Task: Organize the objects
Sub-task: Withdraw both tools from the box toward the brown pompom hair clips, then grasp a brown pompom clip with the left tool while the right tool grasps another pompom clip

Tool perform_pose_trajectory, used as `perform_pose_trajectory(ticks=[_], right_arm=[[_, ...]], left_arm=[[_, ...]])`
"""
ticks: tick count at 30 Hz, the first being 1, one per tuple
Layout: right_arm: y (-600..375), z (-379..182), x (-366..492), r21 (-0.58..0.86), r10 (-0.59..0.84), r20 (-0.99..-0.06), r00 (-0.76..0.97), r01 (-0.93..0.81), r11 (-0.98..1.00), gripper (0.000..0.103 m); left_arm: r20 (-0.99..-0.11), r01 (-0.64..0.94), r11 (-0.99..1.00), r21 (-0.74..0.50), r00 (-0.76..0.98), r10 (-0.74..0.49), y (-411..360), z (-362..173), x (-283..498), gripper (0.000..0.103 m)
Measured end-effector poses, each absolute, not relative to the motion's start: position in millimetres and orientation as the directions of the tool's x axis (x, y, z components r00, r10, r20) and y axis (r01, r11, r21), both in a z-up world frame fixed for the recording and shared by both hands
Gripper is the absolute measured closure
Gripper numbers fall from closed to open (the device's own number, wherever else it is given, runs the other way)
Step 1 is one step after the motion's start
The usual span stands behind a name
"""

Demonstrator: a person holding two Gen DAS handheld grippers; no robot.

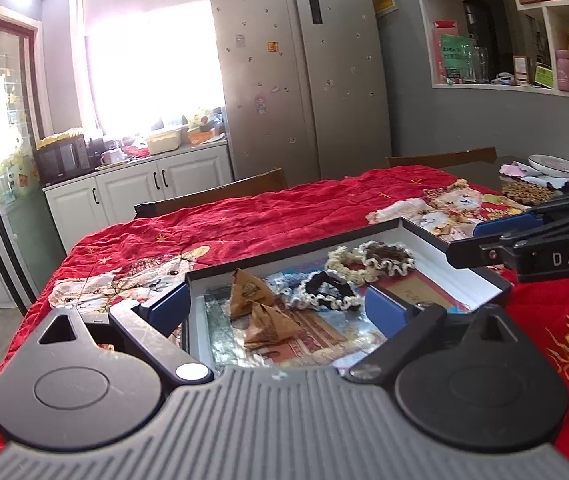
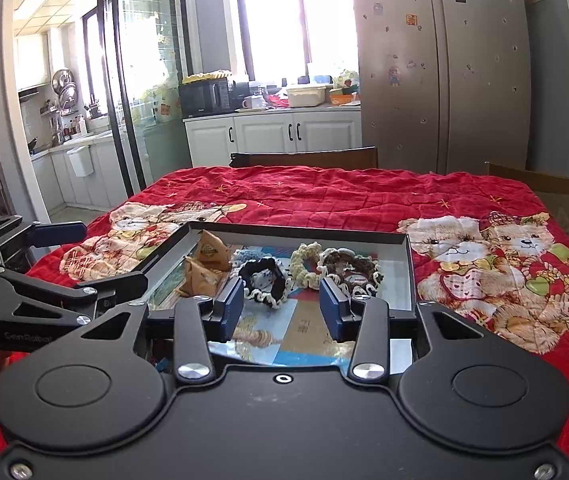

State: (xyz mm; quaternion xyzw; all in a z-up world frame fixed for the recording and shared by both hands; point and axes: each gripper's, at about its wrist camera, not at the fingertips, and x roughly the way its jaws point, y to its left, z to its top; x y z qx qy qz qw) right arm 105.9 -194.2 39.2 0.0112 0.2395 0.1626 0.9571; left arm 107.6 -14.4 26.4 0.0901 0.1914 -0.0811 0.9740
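We've got both grippers hanging over the shallow box [image 2: 407, 276] on the red quilt [image 2: 324, 196] that covers the worktop, and everything worth sorting sits inside it: two brown paper packets [image 1: 258, 304] at the left end, then a black-and-white scrunchie [image 2: 264, 278], a cream scrunchie [image 2: 307, 266] and a brown one [image 2: 354, 270] side by side towards the right. Our left gripper [image 1: 280, 308] has its jaws spread wide with nothing between them; our right gripper [image 2: 280, 308] has its jaws partly apart, also empty. The risk we see is the crowding: the scrunchies touch one another, so closing on one could drag its neighbour along or pinch two at once. The packets look light and lean on each other, so a nudge could tip them. The box itself rests on soft, rumpled fabric and might slide if a jaw catches its rim. And our two grippers hang close together, so they could knock into each other.
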Motion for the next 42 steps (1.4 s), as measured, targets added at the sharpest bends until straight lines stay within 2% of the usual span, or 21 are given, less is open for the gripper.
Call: perform_pose_trajectory(ticks=[12,21,27,42], right_arm=[[-196.4,24.7,74.8,0.059,0.300,-0.469,0.830,-0.309,0.949,0.061],[-196.6,-1.2,68.4,0.093,0.322,-0.490,0.810,-0.318,0.943,0.060],[-190.7,-22.7,67.0,0.091,0.338,-0.515,0.788,-0.342,0.935,0.060],[-181.4,-44.4,79.1,0.103,0.337,-0.545,0.768,-0.337,0.936,0.060]], left_arm=[[-0.427,0.255,0.957,0.134,0.887,-0.176,-19.3,6.7,83.6,0.005],[-0.472,0.320,0.940,0.116,0.851,-0.232,-23.4,-19.5,79.2,0.005],[-0.478,0.350,0.925,0.149,0.844,-0.243,-28.3,-34.7,77.9,0.006],[-0.517,0.386,0.911,0.143,0.814,-0.263,-32.6,-52.2,86.4,0.026]])
